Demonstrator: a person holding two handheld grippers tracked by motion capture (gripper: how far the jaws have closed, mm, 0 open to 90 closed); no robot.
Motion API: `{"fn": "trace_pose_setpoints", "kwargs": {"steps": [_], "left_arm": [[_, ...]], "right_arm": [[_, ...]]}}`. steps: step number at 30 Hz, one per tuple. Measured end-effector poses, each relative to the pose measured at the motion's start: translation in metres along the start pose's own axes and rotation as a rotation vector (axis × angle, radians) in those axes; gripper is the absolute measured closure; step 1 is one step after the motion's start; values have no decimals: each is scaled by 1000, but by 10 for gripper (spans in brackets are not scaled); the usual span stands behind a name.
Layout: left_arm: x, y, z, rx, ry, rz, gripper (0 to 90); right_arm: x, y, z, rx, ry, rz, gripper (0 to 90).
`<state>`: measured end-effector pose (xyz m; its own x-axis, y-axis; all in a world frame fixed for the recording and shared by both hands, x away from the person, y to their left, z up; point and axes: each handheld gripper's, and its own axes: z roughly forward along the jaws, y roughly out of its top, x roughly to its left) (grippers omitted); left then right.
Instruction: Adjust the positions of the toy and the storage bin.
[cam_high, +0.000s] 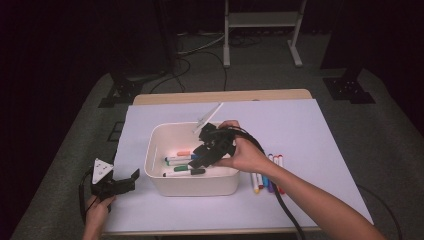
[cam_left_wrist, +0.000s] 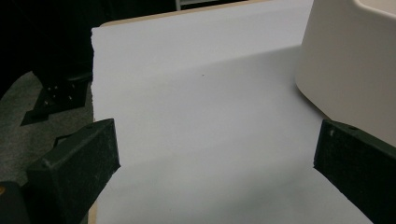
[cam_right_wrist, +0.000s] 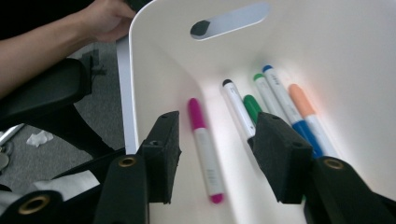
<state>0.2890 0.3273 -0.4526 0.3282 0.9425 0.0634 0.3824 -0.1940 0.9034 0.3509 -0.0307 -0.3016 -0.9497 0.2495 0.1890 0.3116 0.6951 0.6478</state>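
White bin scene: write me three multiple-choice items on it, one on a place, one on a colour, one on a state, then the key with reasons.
1. Where is the right gripper?
A. reaching down into the white bin
B. resting on the floor
C. parked at the table's far edge

2. What colour is the marker lying between the right gripper's jaws?
A. yellow
B. magenta
C. brown

3. How does the left gripper stand?
A. shut on a marker
B. shut on the bin's rim
C. open, holding nothing

Key:
1 A: the high view shows it over the markers inside the bin, and the right gripper view looks along the bin's inner walls.
2 B: the right gripper view shows magenta ends on a white barrel in the gap.
3 C: the left gripper view shows the jaws wide apart over the bare white sheet, beside the bin.
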Motion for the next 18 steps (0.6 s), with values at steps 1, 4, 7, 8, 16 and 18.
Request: {"fn": "trace_pose_setpoints", "kwargs": {"steps": [1,4,7,8,16,18], "left_arm": [[0,0,0,2,1,0,0],[0,0,0,3,2,2,0],[0,0,0,3,3,3,0],[0,0,0,2,4,1,0],[0,0,0,4,7,6,0],[-1,0,0,3,8,7,0]], "right_arm": [[-1,-2,-6,-9,-4,8,477],[-4,-11,-25,-49,-29,25,451],[-6,-20,-39,-70,-52,37,428],[-7,-24,-44,-77,-56,46,419],[-14,-54,-78,-113,-115,105,370],[-17,-62,-84,-120,-130,122,365]]}}
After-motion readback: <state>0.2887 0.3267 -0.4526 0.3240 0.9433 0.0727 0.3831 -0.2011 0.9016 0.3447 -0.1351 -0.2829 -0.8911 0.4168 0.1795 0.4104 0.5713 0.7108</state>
